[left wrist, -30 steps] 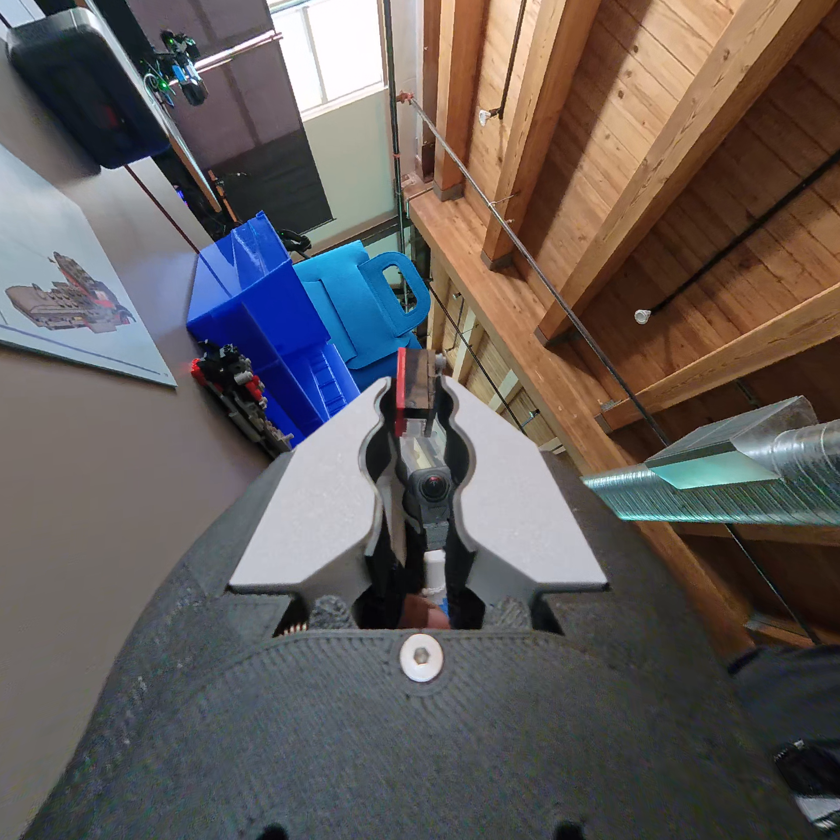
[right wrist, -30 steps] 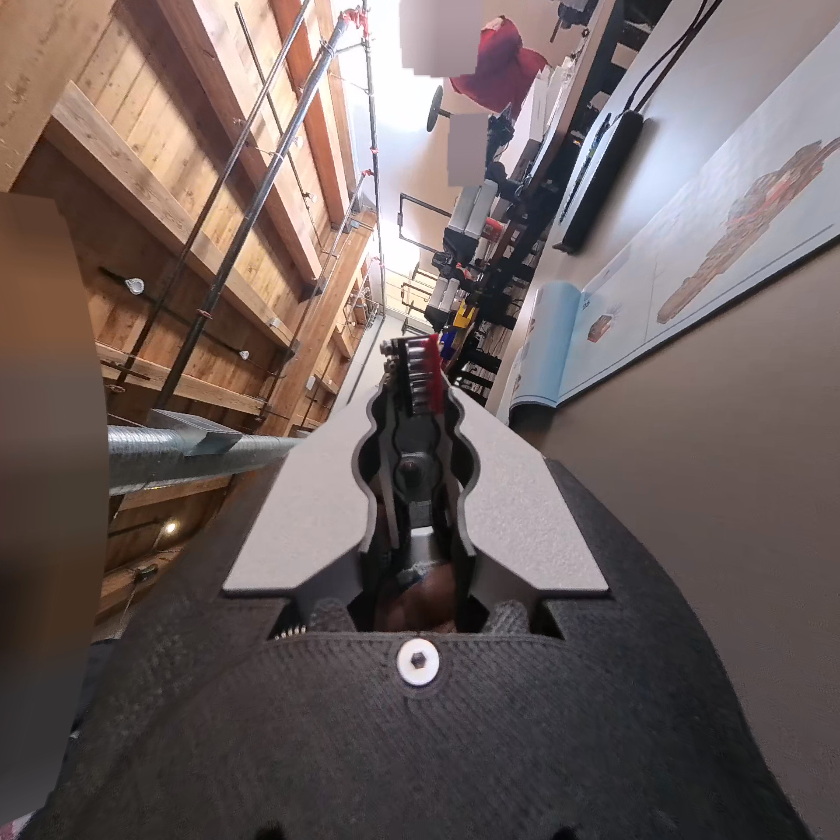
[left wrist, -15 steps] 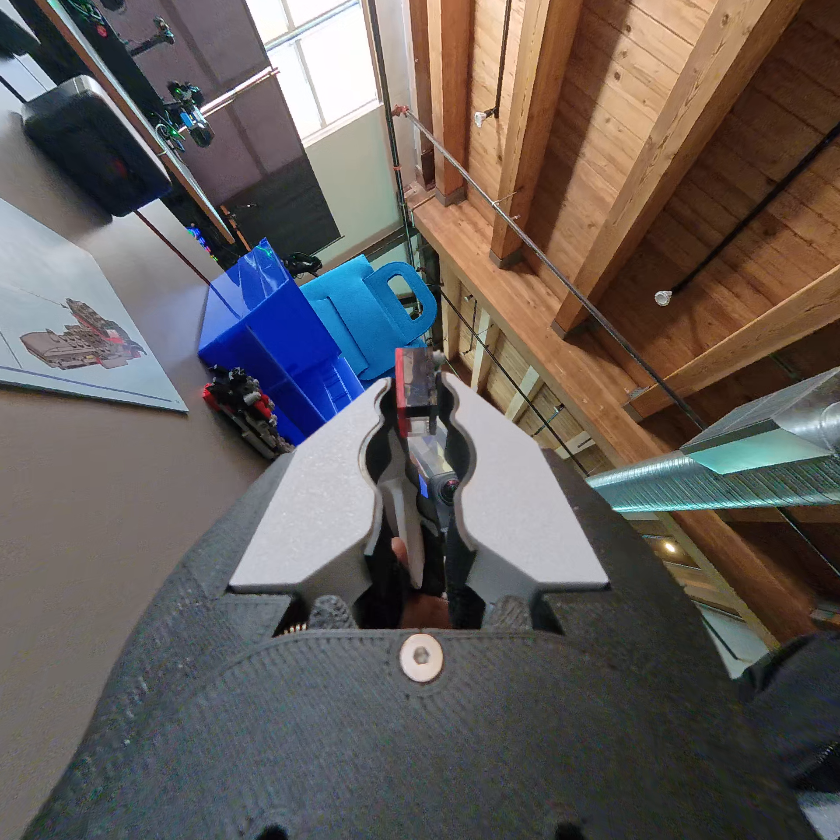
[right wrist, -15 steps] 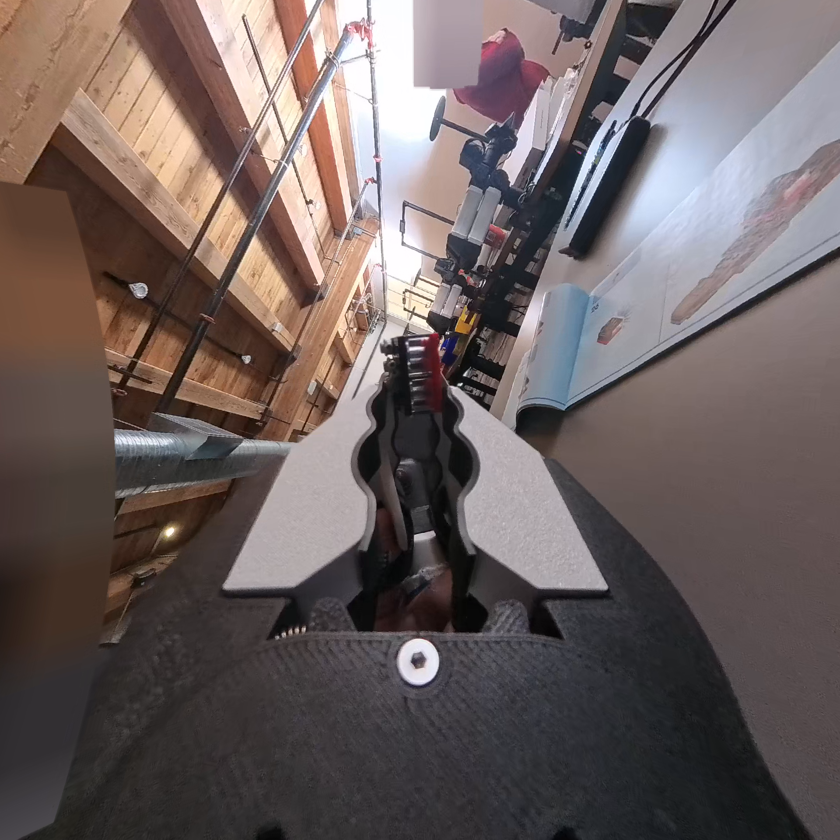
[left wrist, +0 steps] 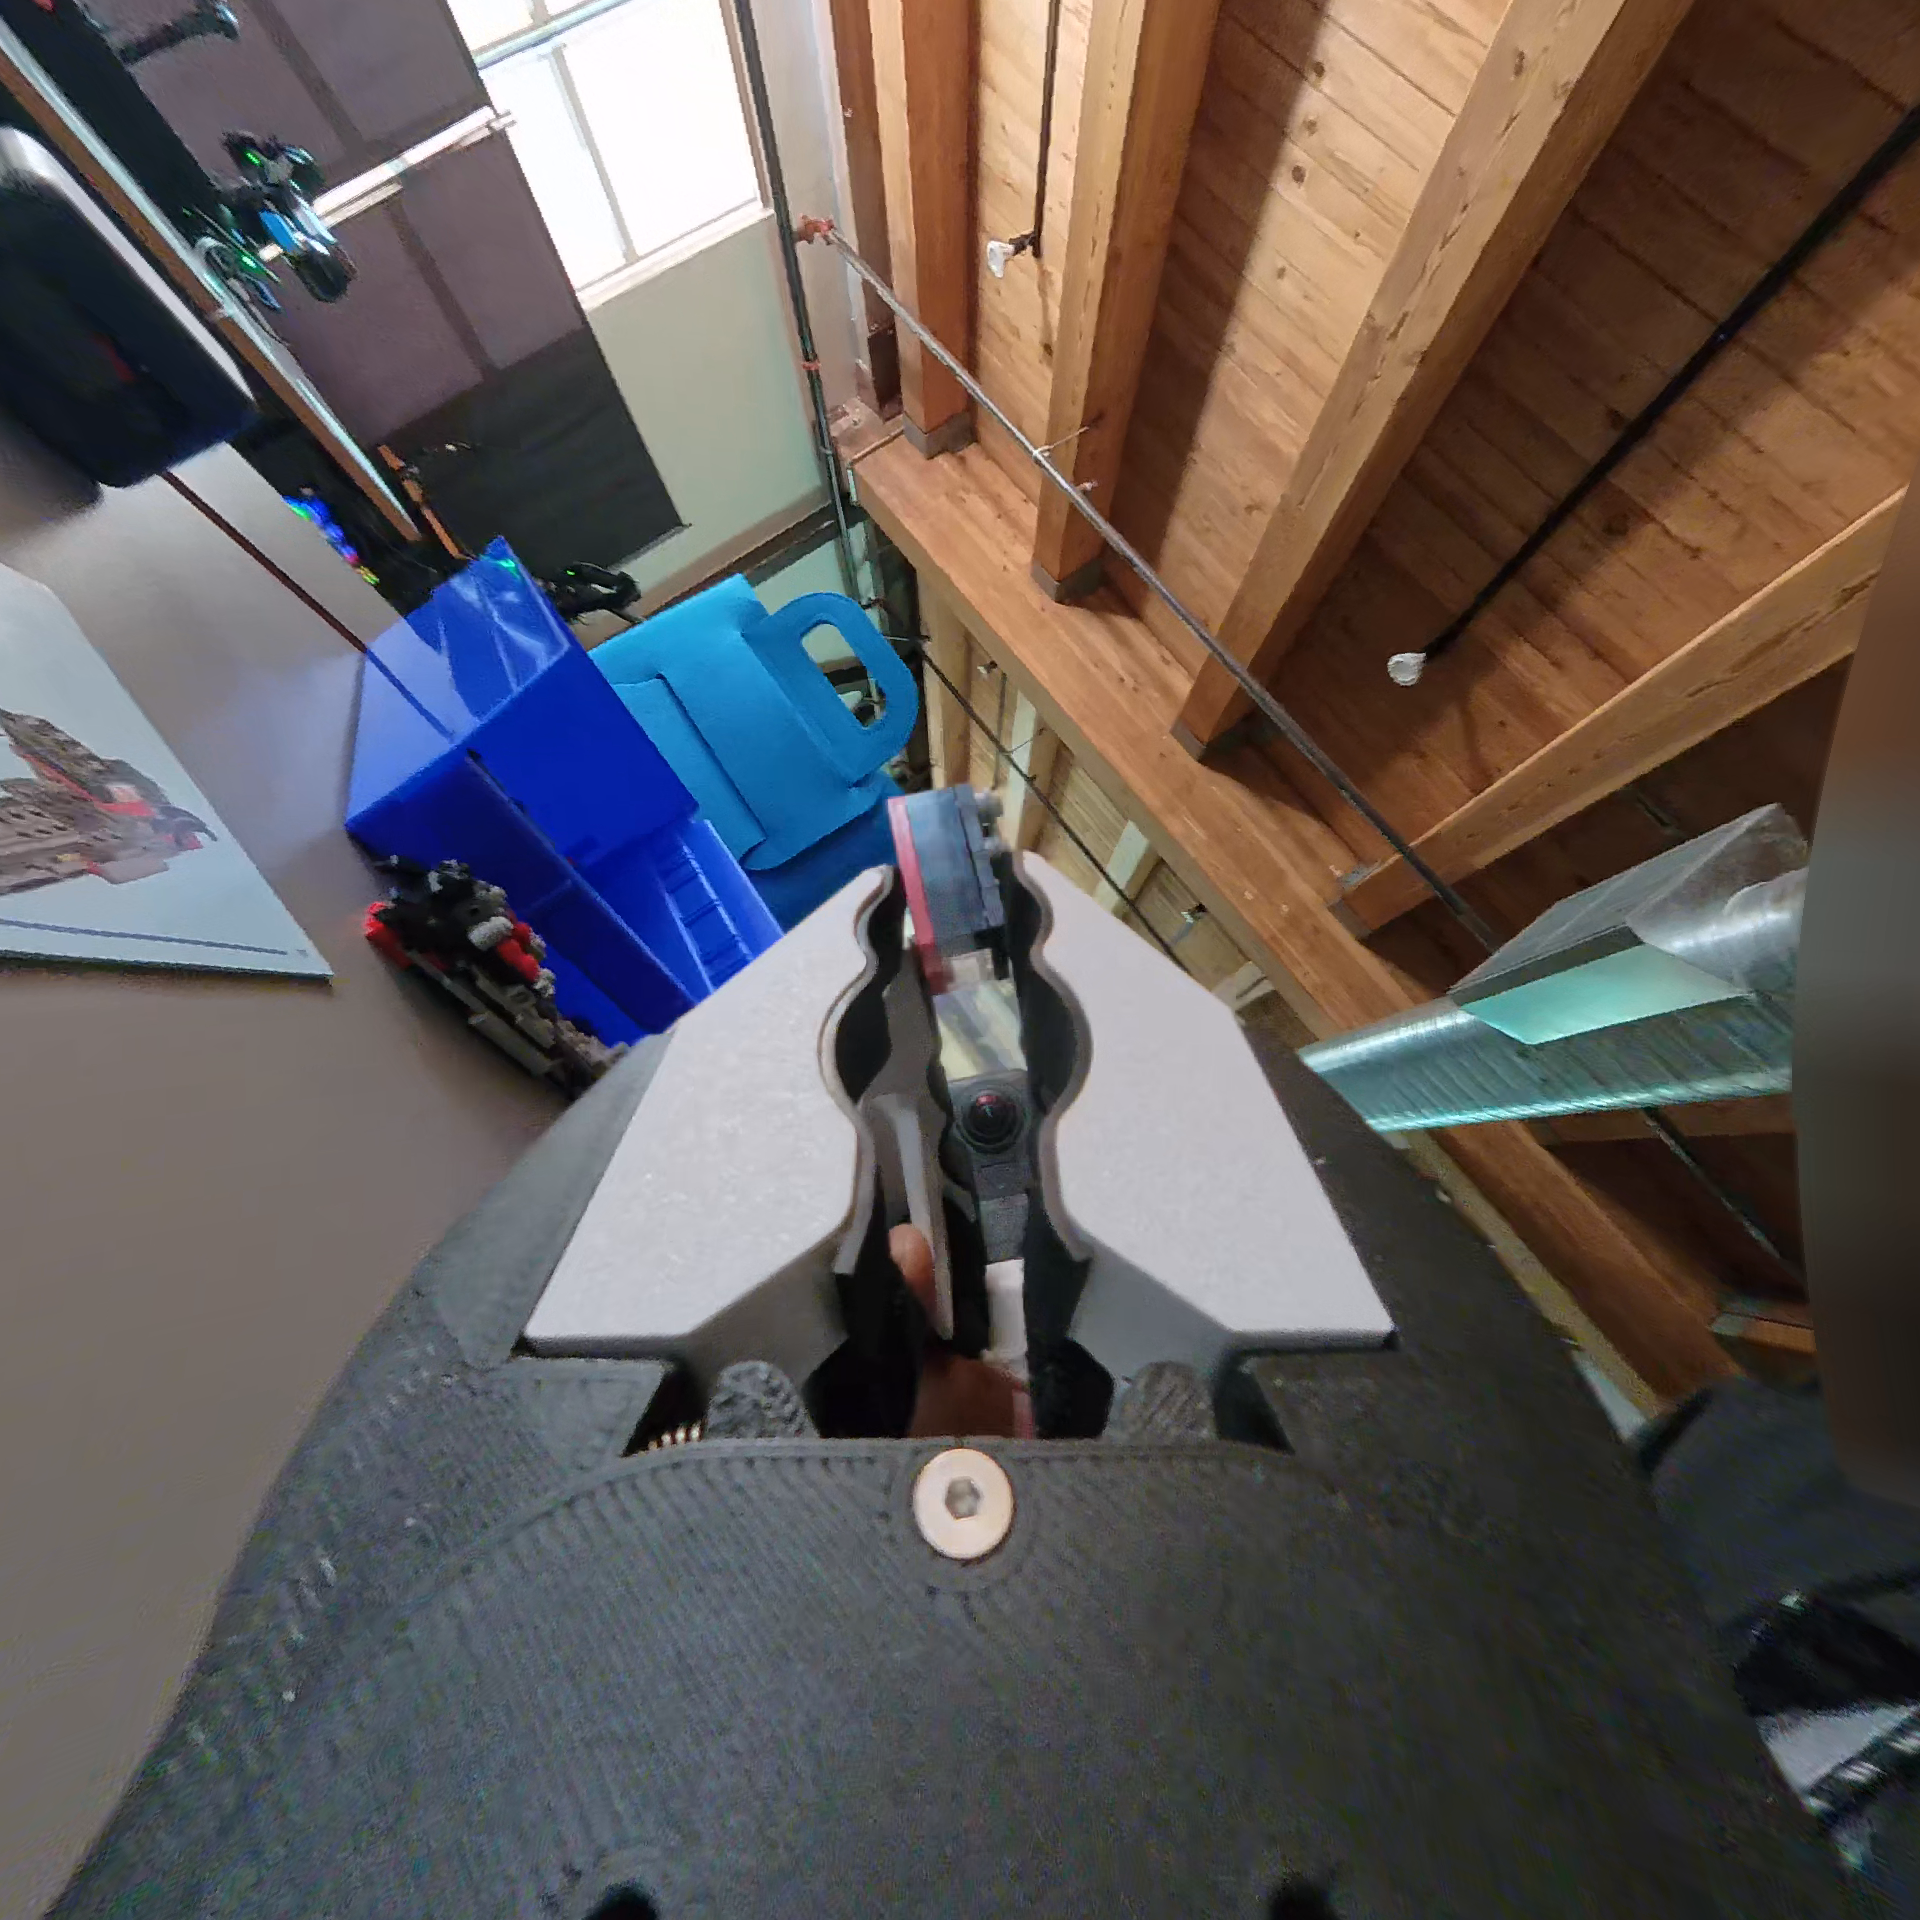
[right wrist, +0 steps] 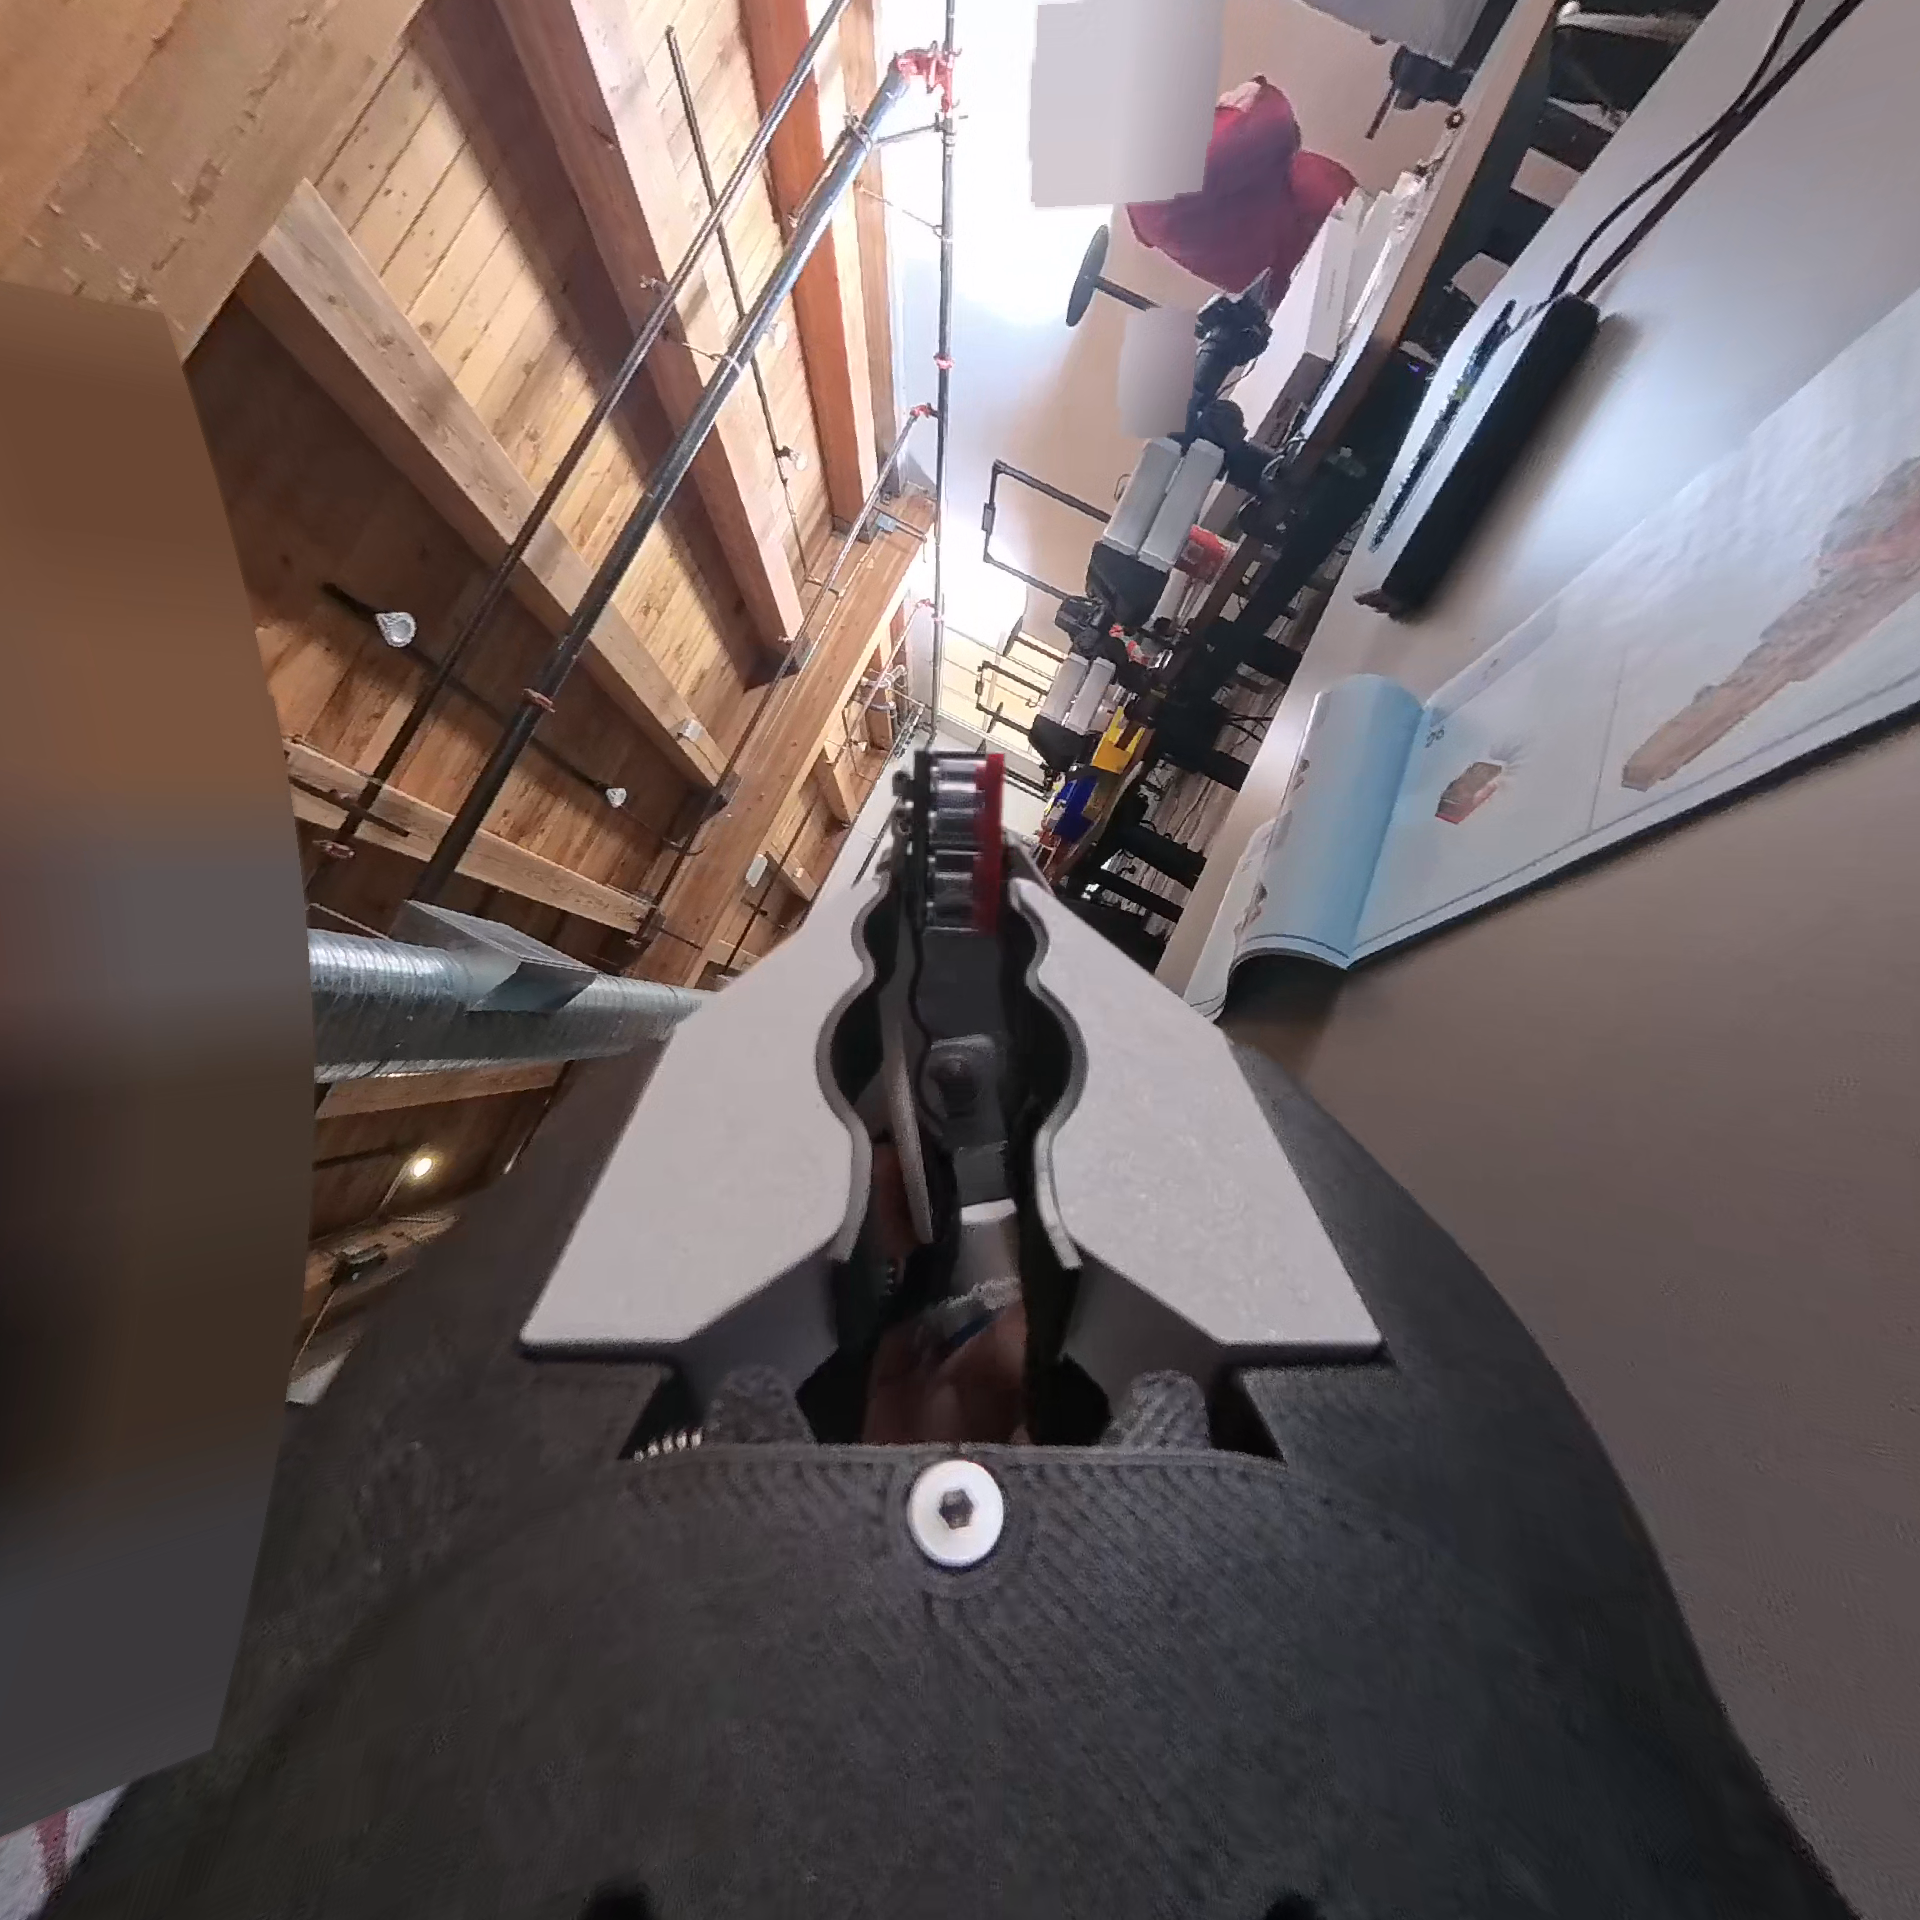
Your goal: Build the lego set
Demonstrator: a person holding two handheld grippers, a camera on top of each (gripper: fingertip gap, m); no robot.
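A small red and black lego assembly [left wrist: 948, 883] sits between the fingertips of my left gripper [left wrist: 951, 894], which is shut on it. My right gripper [right wrist: 961, 862] is shut on the same assembly [right wrist: 961, 831] from the opposite side, and here grey studs show beside its red plate. The two grippers meet tip to tip above the table. The other gripper's camera lens shows between the fingers in the left wrist view [left wrist: 982, 1112] and in the right wrist view [right wrist: 956, 1081]. Both views are rolled sideways.
The brown table [left wrist: 208, 1247] holds an open instruction booklet [left wrist: 94, 831], also in the right wrist view [right wrist: 1558, 779]. A partly built lego model [left wrist: 468, 956] lies beside blue bins [left wrist: 520, 748]. A black case [left wrist: 83, 343] and a black power strip [right wrist: 1486, 457] lie farther off. The tips of both grippers are at nearly the same place.
Both grippers have tilted and shifted slightly together, still shut on the assembly. In the left wrist view the assembly has turned a little and shows more of its black side.
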